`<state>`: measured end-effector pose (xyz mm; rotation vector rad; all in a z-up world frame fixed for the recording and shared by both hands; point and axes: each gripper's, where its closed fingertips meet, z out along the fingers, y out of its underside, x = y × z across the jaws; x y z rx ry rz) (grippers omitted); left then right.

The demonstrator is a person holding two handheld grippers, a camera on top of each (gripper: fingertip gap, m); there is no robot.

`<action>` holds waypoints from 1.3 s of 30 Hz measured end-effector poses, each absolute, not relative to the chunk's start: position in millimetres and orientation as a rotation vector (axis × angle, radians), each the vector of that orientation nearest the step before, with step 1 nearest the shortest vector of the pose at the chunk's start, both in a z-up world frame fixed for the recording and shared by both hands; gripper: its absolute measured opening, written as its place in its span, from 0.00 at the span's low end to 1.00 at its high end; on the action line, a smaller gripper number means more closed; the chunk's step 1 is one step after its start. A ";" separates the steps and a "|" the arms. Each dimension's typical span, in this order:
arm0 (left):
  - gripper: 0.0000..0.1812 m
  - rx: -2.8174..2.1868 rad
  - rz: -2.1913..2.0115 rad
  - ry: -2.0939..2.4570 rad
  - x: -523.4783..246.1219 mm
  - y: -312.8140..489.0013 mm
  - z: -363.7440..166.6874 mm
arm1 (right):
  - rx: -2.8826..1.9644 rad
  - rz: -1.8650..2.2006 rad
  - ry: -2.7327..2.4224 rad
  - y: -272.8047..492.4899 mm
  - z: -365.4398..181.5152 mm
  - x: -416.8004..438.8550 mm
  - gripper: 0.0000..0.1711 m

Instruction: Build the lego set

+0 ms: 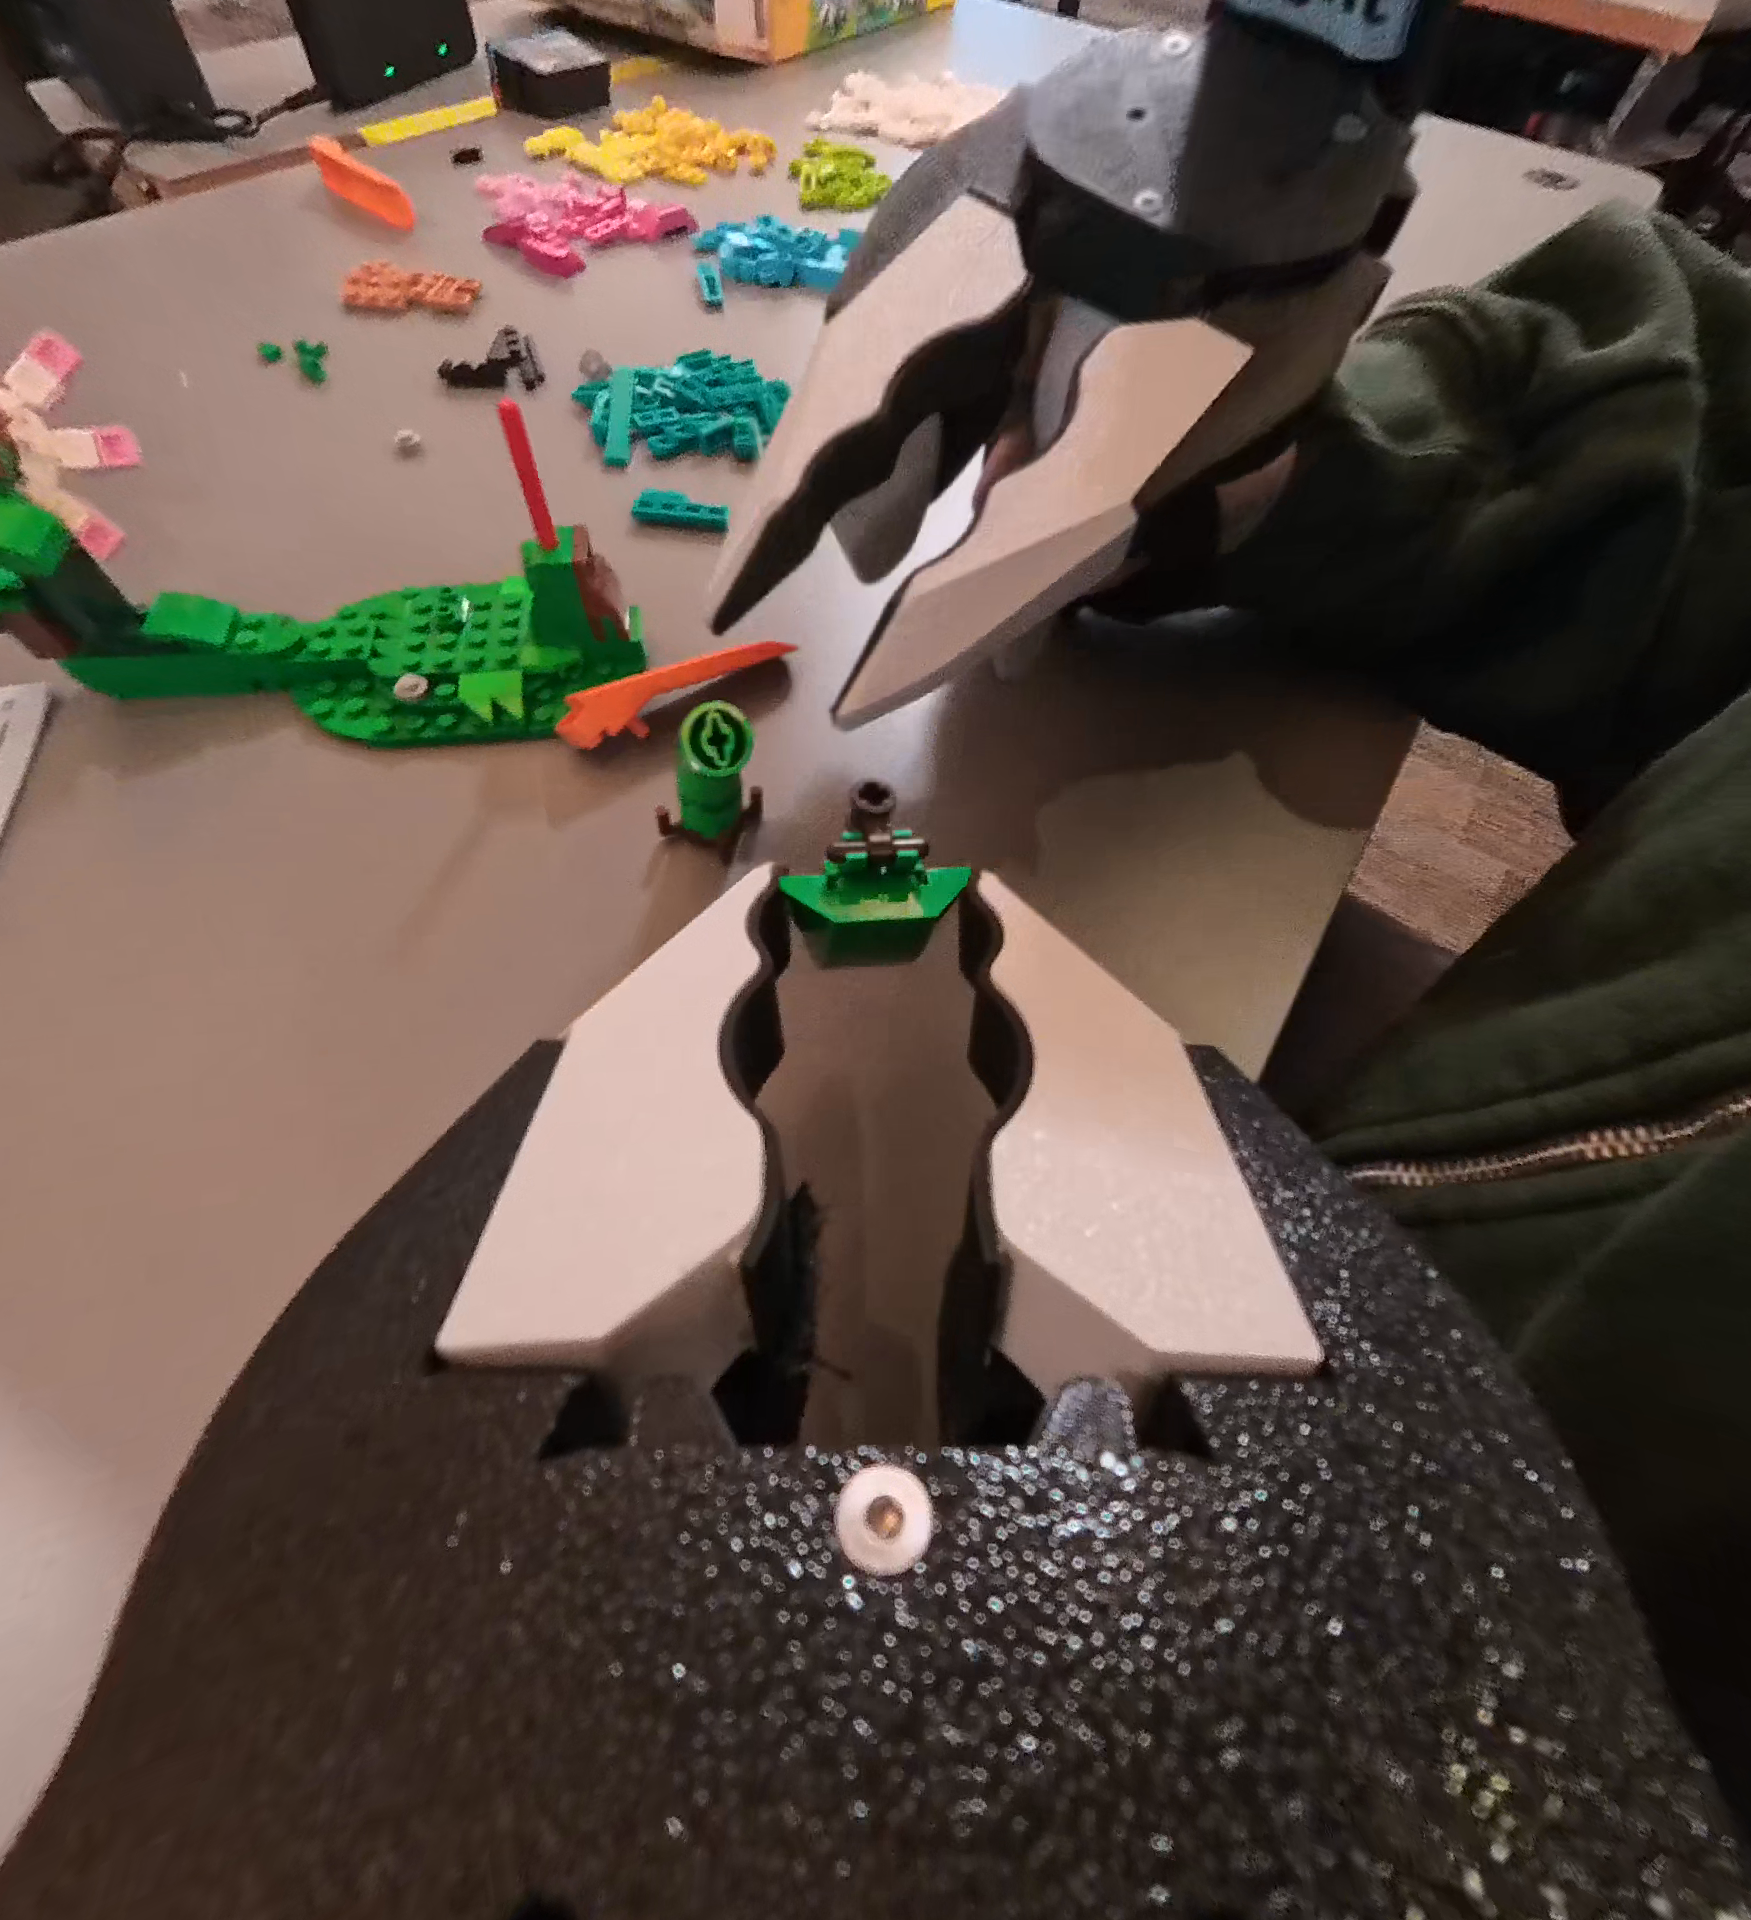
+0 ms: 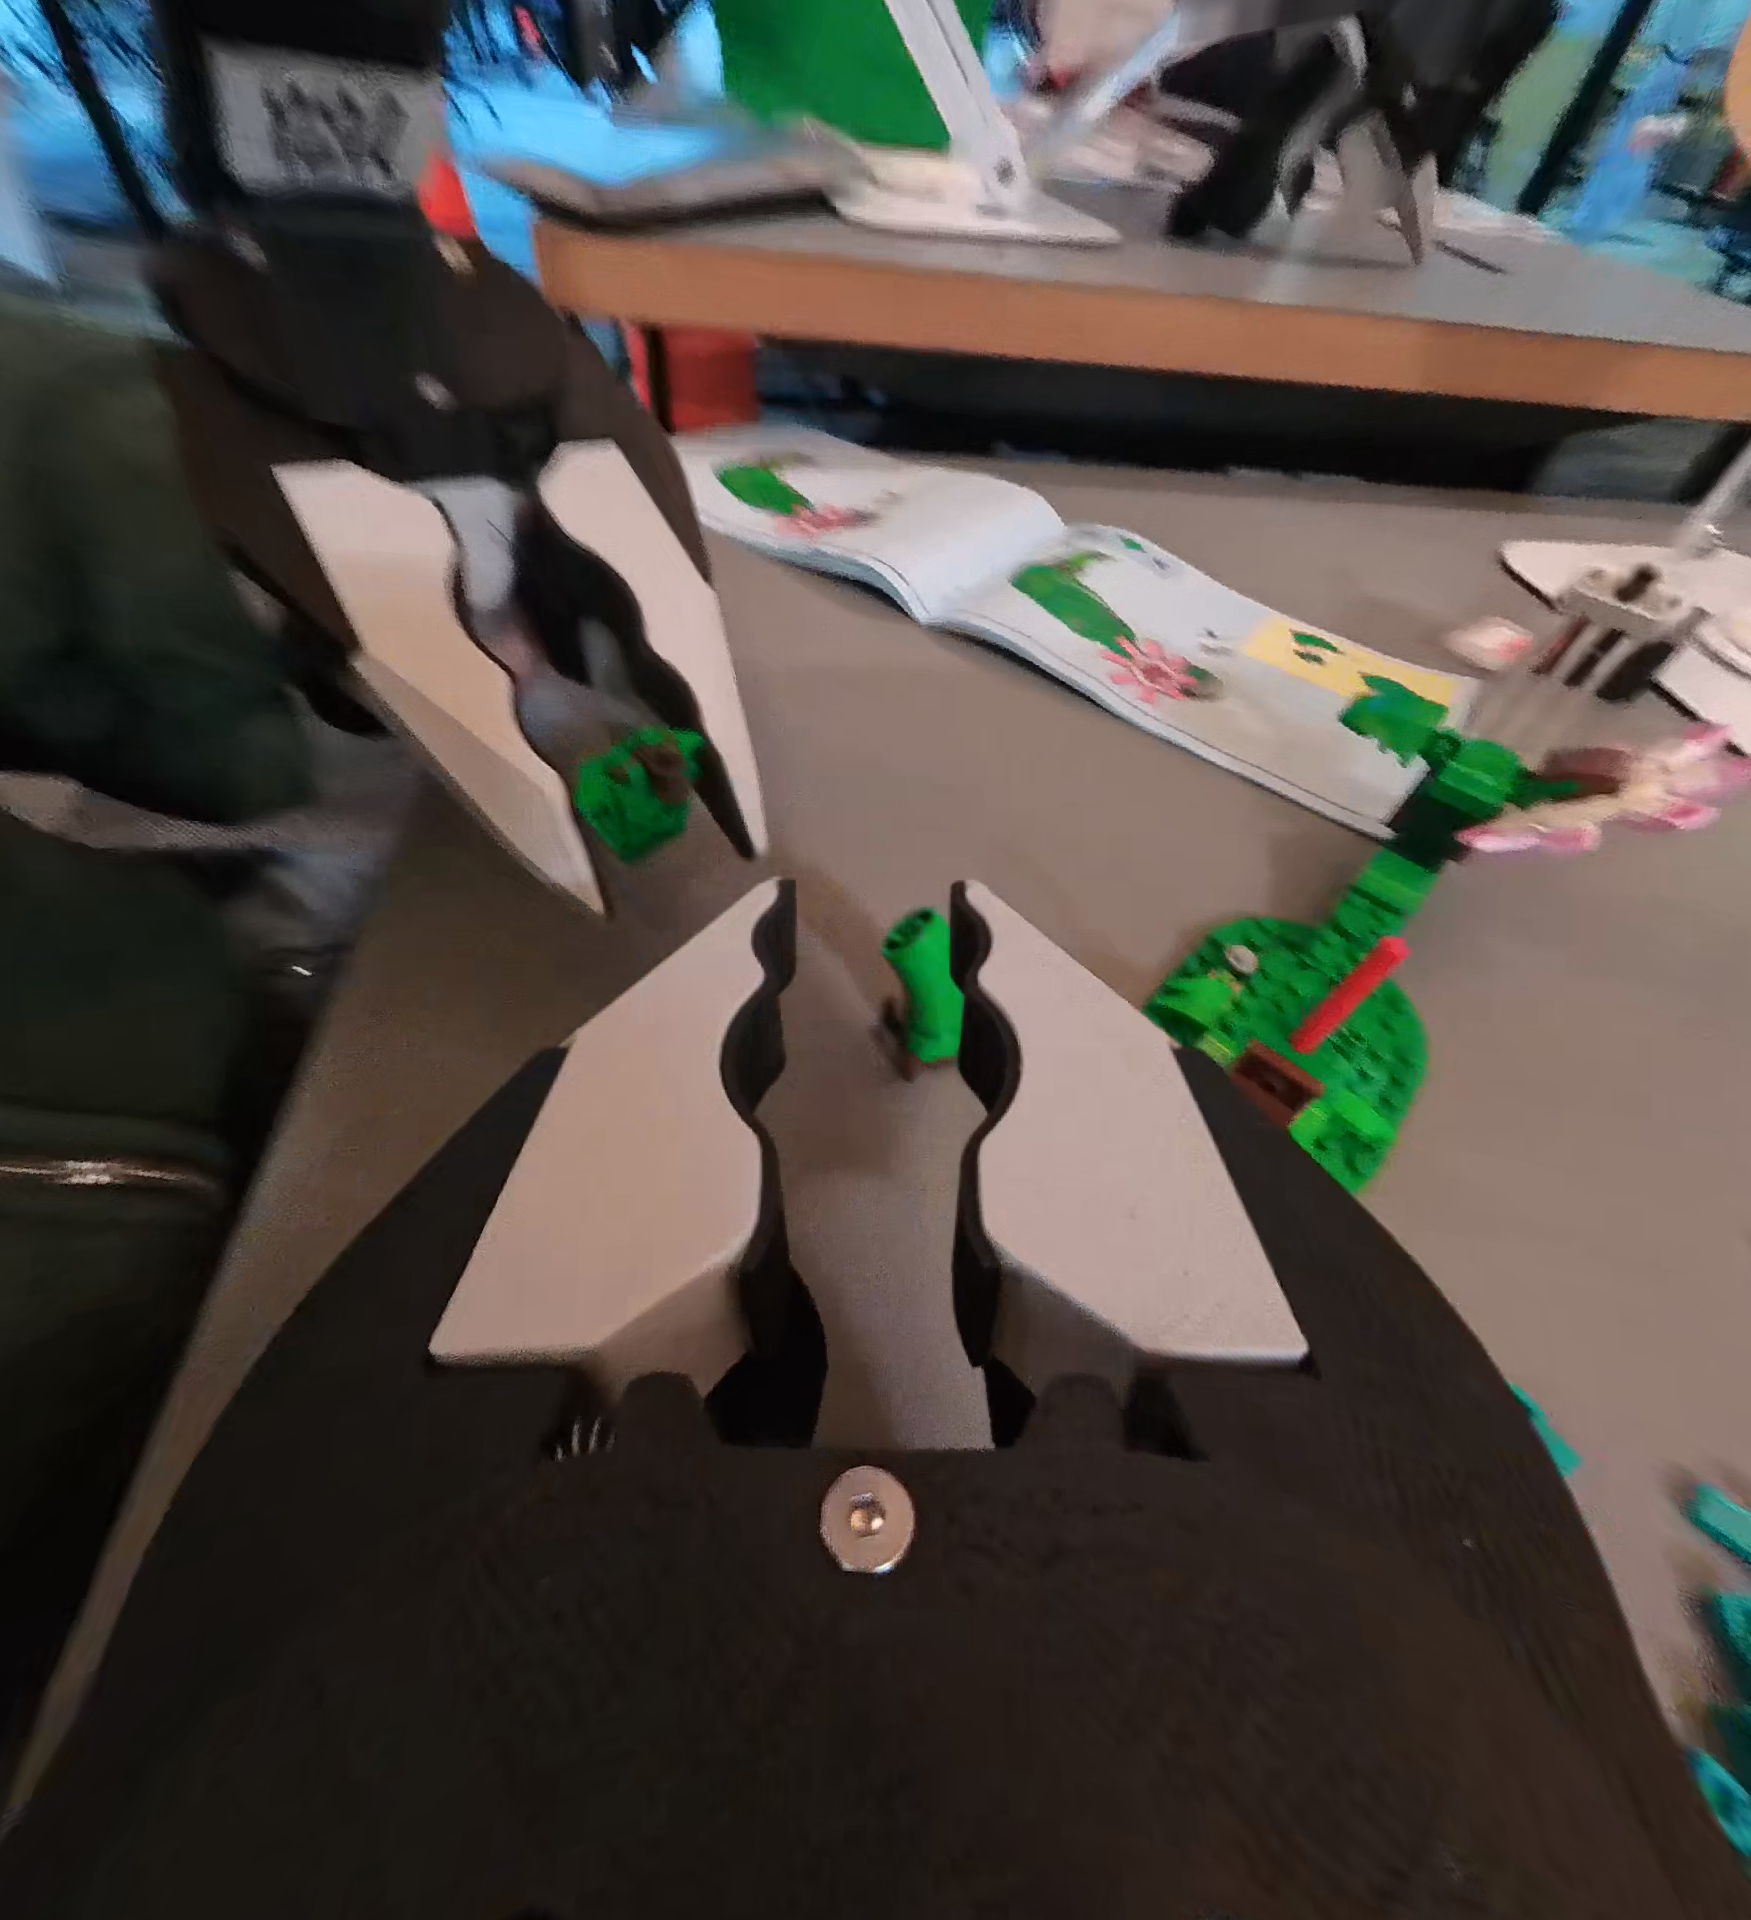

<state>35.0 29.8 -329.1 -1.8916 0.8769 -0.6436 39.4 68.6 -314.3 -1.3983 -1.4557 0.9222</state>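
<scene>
My left gripper (image 1: 873,894) is shut on a small green wedge piece (image 1: 871,914) with a dark clip part on top; it also shows in the right wrist view (image 2: 637,795). My right gripper (image 2: 871,894) is open and empty, hovering above a small green cylinder piece (image 2: 921,1003) that stands on the table; the cylinder shows in the left wrist view too (image 1: 710,774). In the left wrist view the right gripper (image 1: 777,670) hangs above and right of the cylinder. The green base build (image 1: 414,655) with a red rod (image 1: 528,473) lies on the left, joined to a pink flower (image 1: 29,416).
Sorted piles of loose bricks lie at the back: yellow (image 1: 663,140), pink (image 1: 580,218), blue (image 1: 772,249), teal (image 1: 689,405). An orange separator tool (image 1: 663,686) lies beside the base. An open instruction booklet (image 2: 1058,613) lies beyond. A dark green sleeve (image 1: 1577,468) is at right. Left tips to right tips: about 4 centimeters. Left tips and right tips are each some 20 centimeters from the pink flower (image 1: 29,416). Look for it in the right wrist view (image 2: 1624,803) too.
</scene>
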 end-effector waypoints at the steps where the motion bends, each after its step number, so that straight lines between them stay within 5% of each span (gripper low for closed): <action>1: 0.17 -1.906 -0.640 0.875 33.2 30.7 -330.6 | -1.426 0.874 -1.488 71.4 -322.0 38.3 0.17; 12: 0.17 -1.979 -0.570 0.907 31.9 39.0 -345.1 | -1.550 0.759 -1.538 82.2 -342.6 32.3 0.08; 21: 0.17 -1.944 -0.650 0.906 37.2 52.5 -340.8 | -1.450 1.083 -1.399 67.8 -308.7 36.1 0.08; 39: 0.16 -1.927 -0.574 0.940 38.6 53.9 -344.5 | -1.473 1.021 -1.392 62.4 -311.8 28.7 0.08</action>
